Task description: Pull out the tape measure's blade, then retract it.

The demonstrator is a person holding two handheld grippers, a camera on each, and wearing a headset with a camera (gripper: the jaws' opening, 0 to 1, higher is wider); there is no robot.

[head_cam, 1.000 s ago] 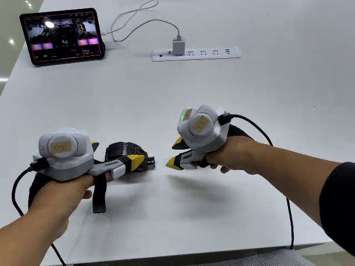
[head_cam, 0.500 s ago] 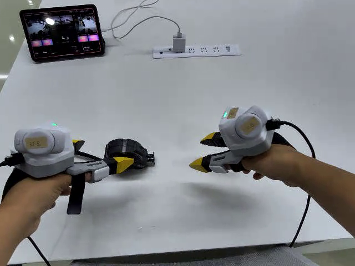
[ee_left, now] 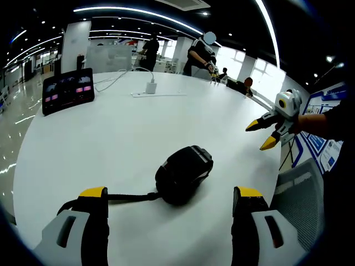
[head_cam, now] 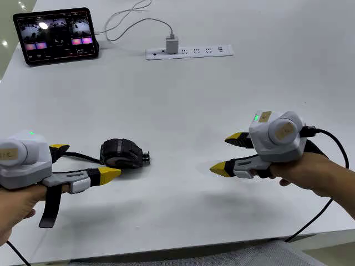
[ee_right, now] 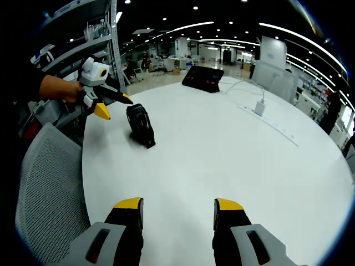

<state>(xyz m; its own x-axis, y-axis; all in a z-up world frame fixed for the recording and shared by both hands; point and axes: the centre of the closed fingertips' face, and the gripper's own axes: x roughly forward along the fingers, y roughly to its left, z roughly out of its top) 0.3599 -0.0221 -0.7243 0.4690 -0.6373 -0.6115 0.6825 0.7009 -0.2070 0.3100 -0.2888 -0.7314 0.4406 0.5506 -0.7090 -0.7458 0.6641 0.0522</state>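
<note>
A black tape measure (head_cam: 123, 153) lies on the white table (head_cam: 183, 105), its blade drawn in and a black wrist strap (head_cam: 49, 206) trailing to the left. My left gripper (head_cam: 86, 160) is open just left of it, not touching. In the left gripper view the case (ee_left: 184, 172) lies ahead between the open yellow-tipped jaws of the left gripper (ee_left: 170, 193), and the right gripper (ee_left: 263, 133) is at the far right. My right gripper (head_cam: 225, 153) is open over bare table well to the right. From the right gripper (ee_right: 178, 204) the tape measure (ee_right: 140, 124) lies far off, beside the left gripper (ee_right: 113, 105).
A lit tablet (head_cam: 58, 34) stands at the back left. A white power strip (head_cam: 188, 52) with a charger and cable lies at the back centre. The table's near edge runs just below both hands. A grey mesh chair (ee_right: 50, 188) stands by the table.
Both grippers have drawn away from the tape measure: the left one back to the left, off the case, and the right one to the right. The tape measure stays put.
</note>
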